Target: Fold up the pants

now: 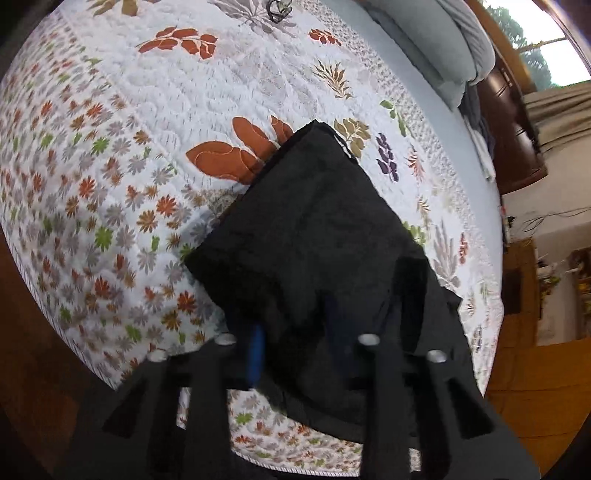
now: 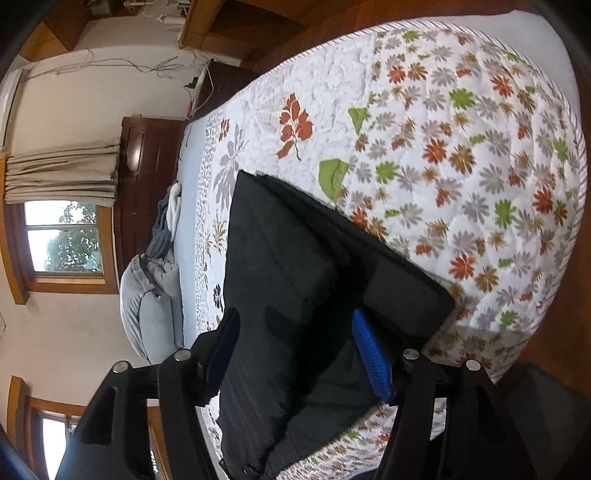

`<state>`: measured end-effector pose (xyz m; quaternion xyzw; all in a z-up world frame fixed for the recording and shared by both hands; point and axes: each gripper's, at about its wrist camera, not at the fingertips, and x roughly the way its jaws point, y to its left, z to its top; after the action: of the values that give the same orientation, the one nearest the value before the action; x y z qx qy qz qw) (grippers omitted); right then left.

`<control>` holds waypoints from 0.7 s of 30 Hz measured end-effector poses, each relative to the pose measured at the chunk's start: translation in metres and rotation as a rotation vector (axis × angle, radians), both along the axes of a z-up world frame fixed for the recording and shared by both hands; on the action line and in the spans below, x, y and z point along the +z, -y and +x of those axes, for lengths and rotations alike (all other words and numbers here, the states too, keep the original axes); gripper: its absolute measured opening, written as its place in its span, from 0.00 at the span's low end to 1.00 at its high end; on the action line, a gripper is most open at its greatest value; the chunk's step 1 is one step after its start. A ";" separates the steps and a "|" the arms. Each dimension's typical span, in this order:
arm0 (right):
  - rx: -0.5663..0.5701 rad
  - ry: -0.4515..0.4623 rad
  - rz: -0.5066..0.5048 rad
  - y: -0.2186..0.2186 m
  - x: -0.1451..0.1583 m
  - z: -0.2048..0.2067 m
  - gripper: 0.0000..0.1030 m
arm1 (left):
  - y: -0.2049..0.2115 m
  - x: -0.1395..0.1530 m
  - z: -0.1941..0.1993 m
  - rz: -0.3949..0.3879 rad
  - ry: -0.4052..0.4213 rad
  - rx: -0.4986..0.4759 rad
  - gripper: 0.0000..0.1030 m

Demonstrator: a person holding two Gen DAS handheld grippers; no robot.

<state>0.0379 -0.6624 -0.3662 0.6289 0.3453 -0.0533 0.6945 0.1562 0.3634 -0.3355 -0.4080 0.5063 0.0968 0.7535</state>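
Note:
The black pants lie folded into a thick rectangle on the floral quilt; they also show in the right wrist view. My left gripper hangs over the near end of the pants with its jaws wide apart; one blue pad shows, the other finger is hard to tell from the dark cloth. My right gripper is open just above the pants, with its blue pads on either side of the cloth and nothing clamped.
The quilt covers a bed that ends close by, with wooden floor beyond. Grey pillows and a dark wooden headboard stand at the bed's far end. A small dark object lies on the quilt far away.

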 end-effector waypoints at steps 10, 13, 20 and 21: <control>0.056 -0.036 -0.117 -0.008 0.025 0.017 0.10 | -0.007 0.014 0.016 0.004 -0.006 0.030 0.06; 0.074 -0.040 -0.128 -0.014 0.028 0.008 0.10 | -0.012 0.023 0.017 0.005 -0.002 0.019 0.06; 0.065 -0.072 -0.118 -0.016 0.010 -0.019 0.10 | -0.013 0.016 0.015 0.004 -0.029 -0.003 0.06; 0.065 -0.072 -0.119 -0.015 0.009 -0.019 0.10 | -0.013 0.014 0.014 0.005 -0.033 -0.004 0.06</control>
<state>0.0192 -0.6474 -0.3571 0.5727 0.3865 -0.0738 0.7192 0.1698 0.3764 -0.3214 -0.4036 0.5195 0.1031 0.7461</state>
